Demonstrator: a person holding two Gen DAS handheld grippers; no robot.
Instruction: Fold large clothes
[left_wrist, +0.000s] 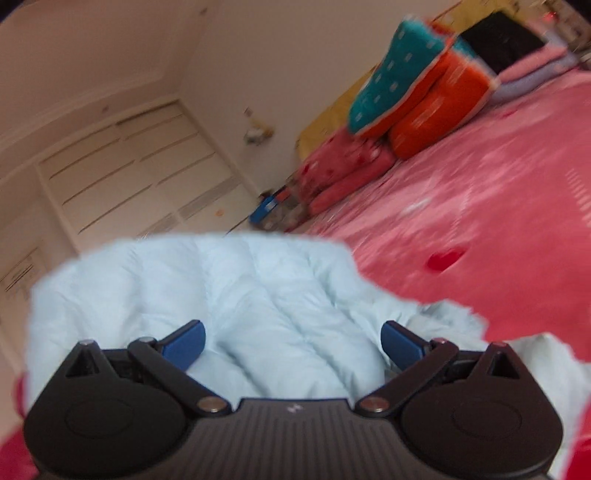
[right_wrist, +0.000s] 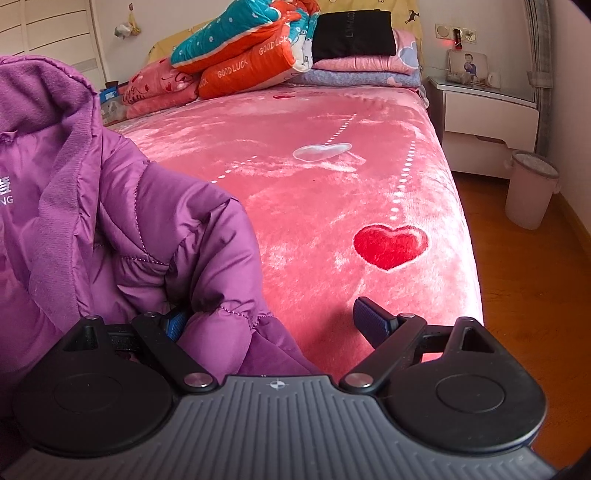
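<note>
Left tool (left_wrist: 292, 341): blue pads spread wide, nothing pinched; light blue quilted fabric (left_wrist: 221, 295) lies between and beyond them, and whether the pads touch it cannot be told.
Light blue quilted fabric: puffy and bunched, lying at the near edge of the pink bed cover (left_wrist: 480, 192); this view is motion-blurred.
Right tool (right_wrist: 271, 319): fingers spread; the left pad (right_wrist: 175, 325) is half hidden against a fold of the purple puffer jacket (right_wrist: 147, 229), the right pad (right_wrist: 369, 317) is bare above the bed cover.
Purple puffer jacket: heaped at the left of the right wrist view on the bed, its fleece-lined collar (right_wrist: 55, 110) raised.
Bed cover: pink plush with a red heart (right_wrist: 389, 245) near the right tool.
Head of bed: folded quilts (right_wrist: 243, 55) stacked by a black garment (right_wrist: 352, 33).
Bedside: white nightstand (right_wrist: 487, 122); pale bin (right_wrist: 530, 188) on wooden floor.
</note>
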